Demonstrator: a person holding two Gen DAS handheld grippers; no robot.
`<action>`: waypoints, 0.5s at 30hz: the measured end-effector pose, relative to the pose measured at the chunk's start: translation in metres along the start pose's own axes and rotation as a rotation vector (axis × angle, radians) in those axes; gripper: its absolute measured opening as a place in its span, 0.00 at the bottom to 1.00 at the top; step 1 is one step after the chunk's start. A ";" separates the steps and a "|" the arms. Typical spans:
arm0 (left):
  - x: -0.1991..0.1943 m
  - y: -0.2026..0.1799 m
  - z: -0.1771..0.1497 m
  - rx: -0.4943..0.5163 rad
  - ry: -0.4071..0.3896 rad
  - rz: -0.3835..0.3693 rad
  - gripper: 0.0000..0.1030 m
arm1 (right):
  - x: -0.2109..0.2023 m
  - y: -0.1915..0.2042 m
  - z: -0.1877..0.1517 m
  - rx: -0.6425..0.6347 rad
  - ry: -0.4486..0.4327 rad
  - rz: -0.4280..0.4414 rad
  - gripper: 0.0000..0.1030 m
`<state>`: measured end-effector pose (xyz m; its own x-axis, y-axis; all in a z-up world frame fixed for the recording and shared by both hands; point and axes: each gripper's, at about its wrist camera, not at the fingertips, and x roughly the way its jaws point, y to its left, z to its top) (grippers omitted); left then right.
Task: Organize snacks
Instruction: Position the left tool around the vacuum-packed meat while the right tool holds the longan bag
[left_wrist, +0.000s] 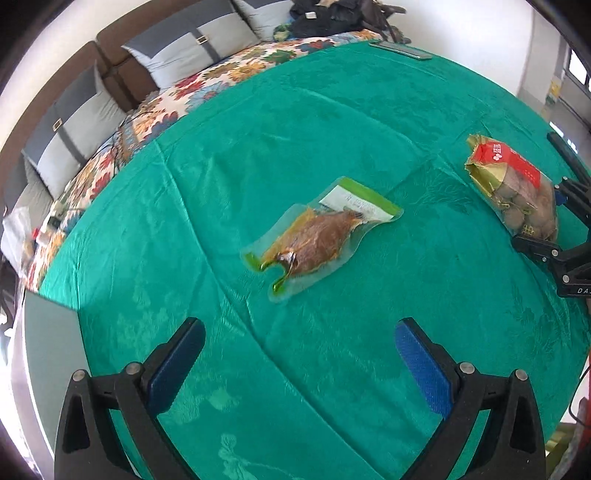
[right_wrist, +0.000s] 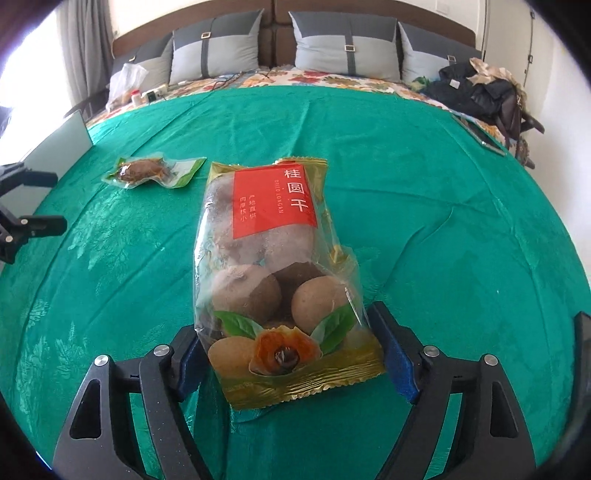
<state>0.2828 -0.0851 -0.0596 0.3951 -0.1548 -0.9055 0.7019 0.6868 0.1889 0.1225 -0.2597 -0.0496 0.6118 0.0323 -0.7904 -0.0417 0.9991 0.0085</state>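
The right tongs (right_wrist: 291, 354) straddle the longan bag (right_wrist: 273, 266), pads not clearly pressing; they should clench squarely low. The left tongs (left_wrist: 299, 354), released, face the meat pouch (left_wrist: 317, 240).

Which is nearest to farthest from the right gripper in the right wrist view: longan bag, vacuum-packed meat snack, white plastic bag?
1. Dried longan bag: between the jaws of the right gripper, centre.
2. Vacuum-packed meat snack: upper left on the green cloth.
3. White plastic bag: far left, beyond the cloth by the pillows.
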 end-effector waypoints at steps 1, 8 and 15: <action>0.005 -0.002 0.014 0.046 0.012 -0.004 0.99 | 0.000 -0.001 0.000 0.004 0.000 0.004 0.81; 0.059 -0.008 0.067 0.107 0.098 -0.091 0.97 | 0.001 -0.002 0.001 0.005 0.003 0.004 0.83; 0.046 0.017 0.031 -0.314 0.039 -0.187 0.52 | 0.002 -0.003 0.002 0.006 0.004 0.004 0.83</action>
<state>0.3318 -0.1025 -0.0859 0.2500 -0.2754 -0.9283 0.5412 0.8347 -0.1019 0.1257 -0.2627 -0.0504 0.6085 0.0357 -0.7928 -0.0387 0.9991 0.0153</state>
